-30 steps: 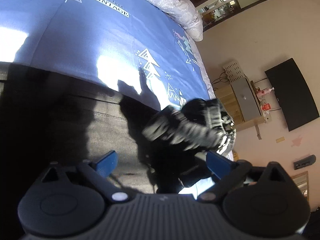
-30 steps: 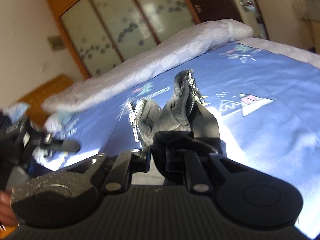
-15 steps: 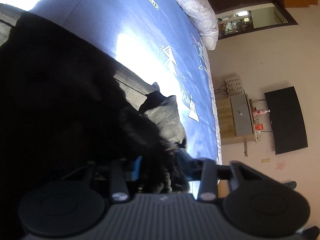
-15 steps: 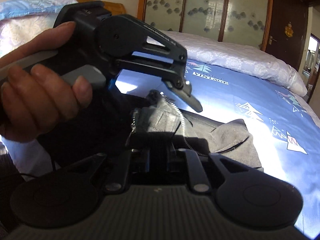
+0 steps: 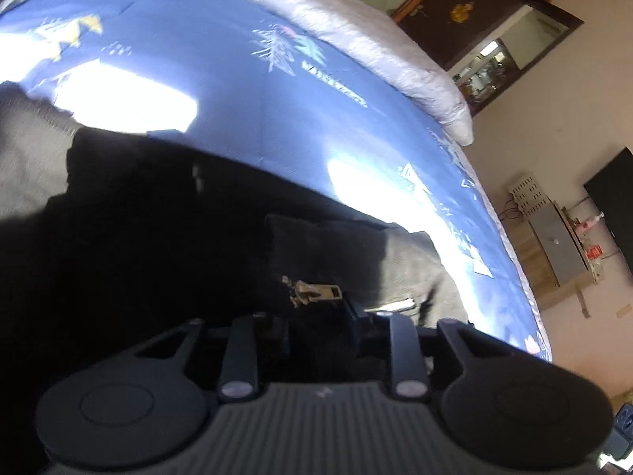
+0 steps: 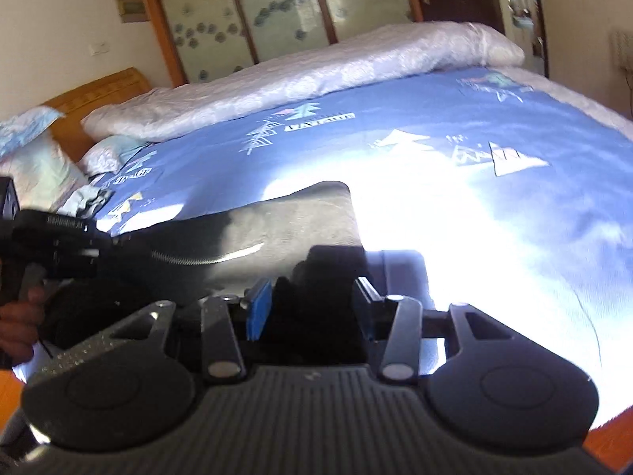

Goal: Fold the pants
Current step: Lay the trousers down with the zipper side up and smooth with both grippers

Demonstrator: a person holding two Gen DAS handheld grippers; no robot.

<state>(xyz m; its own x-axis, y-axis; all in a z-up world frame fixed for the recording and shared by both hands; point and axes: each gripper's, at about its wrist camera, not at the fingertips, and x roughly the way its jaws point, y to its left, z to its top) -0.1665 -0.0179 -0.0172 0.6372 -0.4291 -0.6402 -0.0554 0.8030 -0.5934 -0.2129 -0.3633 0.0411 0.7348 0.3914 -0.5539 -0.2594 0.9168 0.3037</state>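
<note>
A home bedroom: blue printed bed sheet (image 6: 395,126), white quilt (image 6: 316,67), wooden headboard (image 6: 99,87)

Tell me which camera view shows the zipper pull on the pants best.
The left wrist view: the metal zipper pull lies sharp and close, just ahead of the jaws on the dark pants. The right wrist view shows only a curved line of zipper teeth on the pants, and no pull can be made out.

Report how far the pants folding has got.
Done: the dark grey zippered pants lie on the blue printed bedsheet, still bunched, with no neat fold visible. In hand: the left gripper pinches fabric near the metal zipper pull, its jaws opening slightly; the right gripper's jaws are opening, with dark cloth between them. Left: probably the whole folding.
</note>
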